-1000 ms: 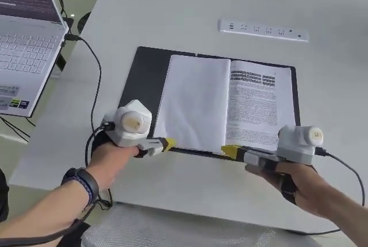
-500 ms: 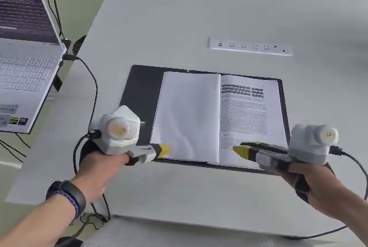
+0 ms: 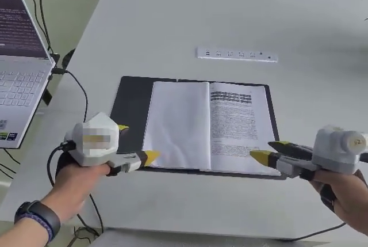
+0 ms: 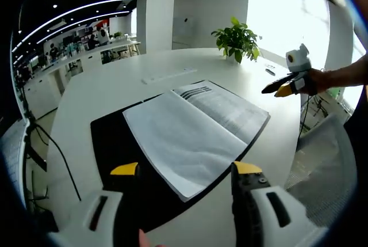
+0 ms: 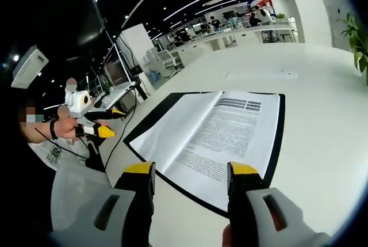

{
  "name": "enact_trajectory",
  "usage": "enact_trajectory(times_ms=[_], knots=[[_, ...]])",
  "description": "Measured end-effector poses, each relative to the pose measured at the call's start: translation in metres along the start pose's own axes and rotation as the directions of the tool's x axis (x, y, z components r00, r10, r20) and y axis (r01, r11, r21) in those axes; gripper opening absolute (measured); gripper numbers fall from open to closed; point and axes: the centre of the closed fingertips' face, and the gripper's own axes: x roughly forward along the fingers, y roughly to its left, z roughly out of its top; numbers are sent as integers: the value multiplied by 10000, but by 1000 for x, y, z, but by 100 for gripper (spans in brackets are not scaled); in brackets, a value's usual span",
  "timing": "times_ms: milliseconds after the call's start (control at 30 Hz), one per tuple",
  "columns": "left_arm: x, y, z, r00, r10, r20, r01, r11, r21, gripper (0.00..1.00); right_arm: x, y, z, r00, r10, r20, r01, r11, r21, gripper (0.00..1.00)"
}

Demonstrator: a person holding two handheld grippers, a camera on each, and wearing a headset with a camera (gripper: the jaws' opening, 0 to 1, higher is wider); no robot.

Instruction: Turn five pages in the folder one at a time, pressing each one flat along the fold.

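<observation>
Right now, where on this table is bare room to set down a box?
The white table is bare beyond the long white power strip, and right of the open black folder. A thinner band lies between them. Crowded: the left, with the silver laptop and black cable, and the near edge, where the left tool and right tool hover.

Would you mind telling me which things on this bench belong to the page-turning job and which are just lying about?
Job in hand:
folder
blank page
printed page
left hand-held gripper
right hand-held gripper

Lying about:
laptop
power strip
potted plant
</observation>
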Motion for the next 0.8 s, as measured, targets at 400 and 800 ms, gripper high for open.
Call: enact_trajectory(times_ms=[400, 800], knots=[[-31, -11, 5, 9997, 91, 246, -86, 9997, -217, 71, -37, 10, -10, 9970, -772, -88, 764, 9945, -712, 67], [-46, -30, -4, 9994, 56, 335, -37, 9983, -582, 77, -55, 19, -23, 9932, -1154, -143, 1134, 9886, -991, 75]])
